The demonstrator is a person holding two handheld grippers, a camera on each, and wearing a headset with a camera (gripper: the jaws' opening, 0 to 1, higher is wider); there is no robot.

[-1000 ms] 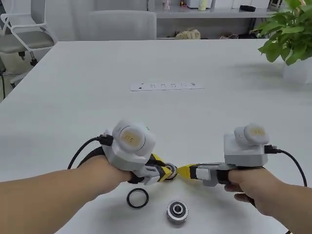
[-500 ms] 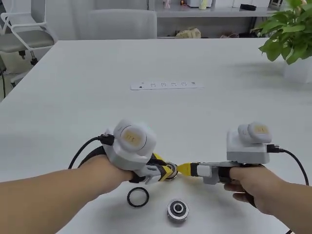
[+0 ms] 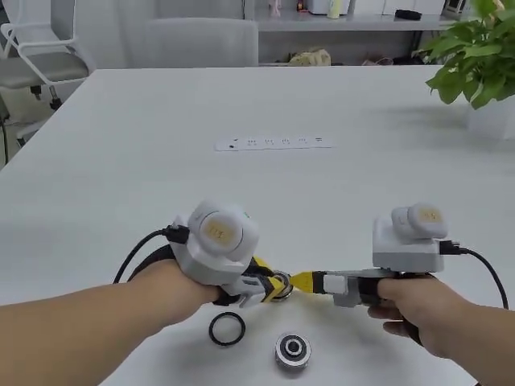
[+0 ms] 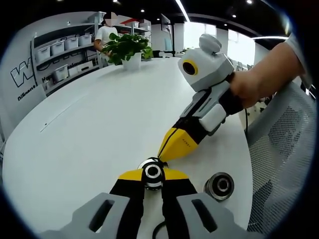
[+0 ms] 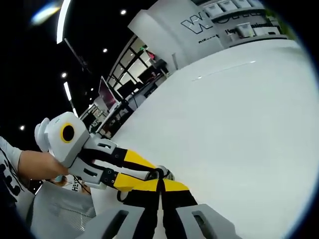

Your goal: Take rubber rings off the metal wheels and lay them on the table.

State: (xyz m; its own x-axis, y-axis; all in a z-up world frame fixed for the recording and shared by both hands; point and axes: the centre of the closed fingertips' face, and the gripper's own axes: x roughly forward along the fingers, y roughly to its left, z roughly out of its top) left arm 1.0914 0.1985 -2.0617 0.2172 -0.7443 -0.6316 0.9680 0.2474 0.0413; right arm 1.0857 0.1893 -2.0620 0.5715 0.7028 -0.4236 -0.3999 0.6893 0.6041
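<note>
Two handheld grippers meet tip to tip at the near edge of a white counter (image 3: 161,145). The left gripper (image 3: 272,286) has its jaws clamped on the rim of a small metal wheel (image 4: 152,172). In the left gripper view the wheel's flat face and centre hole point straight back along the jaws at the camera. In the head view this wheel is tiny and mostly hidden between the yellow tips.

The right gripper (image 3: 299,281) points leftward, its jaws together and their tip against the wheel's edge. In the right gripper view a thin black loop (image 5: 157,174) sits at that tip. Whether the jaws pinch rubber cannot be made out.

The head view shows a loose rubber ring (image 3: 227,328) lying flat on the counter just below the left gripper. Beside it a second wheel (image 3: 292,350) also lies flat, hole upward. The left gripper view shows that second wheel, with the ring mostly cut off at its bottom edge.

Farther back are a power strip (image 3: 273,143) and a potted plant (image 3: 475,56).
</note>
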